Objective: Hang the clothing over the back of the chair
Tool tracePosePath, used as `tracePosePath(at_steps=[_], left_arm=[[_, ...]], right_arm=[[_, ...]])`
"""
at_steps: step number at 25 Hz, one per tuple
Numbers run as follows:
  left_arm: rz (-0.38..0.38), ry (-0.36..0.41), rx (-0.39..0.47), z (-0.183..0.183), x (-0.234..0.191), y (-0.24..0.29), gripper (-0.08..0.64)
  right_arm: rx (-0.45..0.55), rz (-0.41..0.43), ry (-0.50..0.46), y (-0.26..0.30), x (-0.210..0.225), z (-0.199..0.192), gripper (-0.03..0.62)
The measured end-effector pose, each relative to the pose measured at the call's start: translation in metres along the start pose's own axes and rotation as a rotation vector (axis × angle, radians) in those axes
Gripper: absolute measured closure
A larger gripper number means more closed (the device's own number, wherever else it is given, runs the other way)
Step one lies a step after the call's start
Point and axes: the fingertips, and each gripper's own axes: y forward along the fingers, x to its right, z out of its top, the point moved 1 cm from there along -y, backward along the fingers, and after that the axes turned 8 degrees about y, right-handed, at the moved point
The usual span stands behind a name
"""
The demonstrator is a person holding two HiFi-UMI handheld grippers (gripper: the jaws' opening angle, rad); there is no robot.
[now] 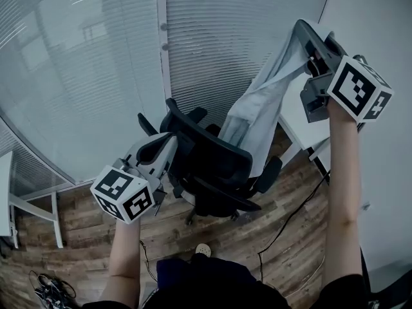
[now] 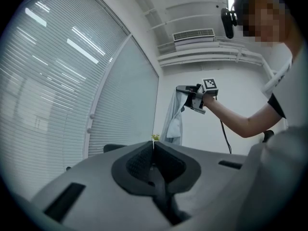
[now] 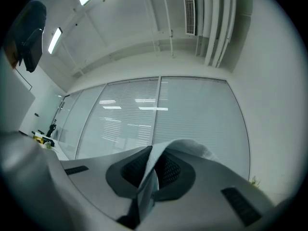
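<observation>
A pale grey-blue shirt (image 1: 261, 108) hangs high in the air from my right gripper (image 1: 309, 37), which is shut on its upper edge. The cloth drapes down beside the right of a black office chair (image 1: 206, 163), whose back faces me. In the right gripper view a fold of the shirt (image 3: 147, 177) is pinched between the jaws. My left gripper (image 1: 167, 143) is low at the chair's left side, shut with nothing in it. From the left gripper view (image 2: 153, 146) the shirt (image 2: 173, 121) dangles from the right gripper (image 2: 192, 97) in the distance.
A glass wall with blinds (image 1: 96, 63) stands behind the chair. A white desk (image 1: 299, 118) is at the right, with a black cable (image 1: 286, 227) trailing on the wooden floor. A white table frame (image 1: 13, 205) and tangled cables (image 1: 48, 291) are at the left.
</observation>
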Motion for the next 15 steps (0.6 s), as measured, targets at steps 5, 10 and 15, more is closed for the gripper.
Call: tracePosePath(at_steps=[5, 10, 15], left_arm=[[-0.014, -0.005, 0.012, 0.009, -0.005, -0.023, 0.548], [-0.008, -0.011, 0.022, 0.015, -0.02, -0.058, 0.548], [-0.02, -0.006, 0.04, 0.023, -0.032, -0.087, 0.548]], right_arm=[[-0.013, 0.015, -0.031, 0.002, -0.037, 0.012, 0.56], [-0.012, 0.002, -0.038, -0.002, -0.071, 0.019, 0.56], [0.0, -0.017, -0.08, -0.006, -0.109, 0.033, 0.56]])
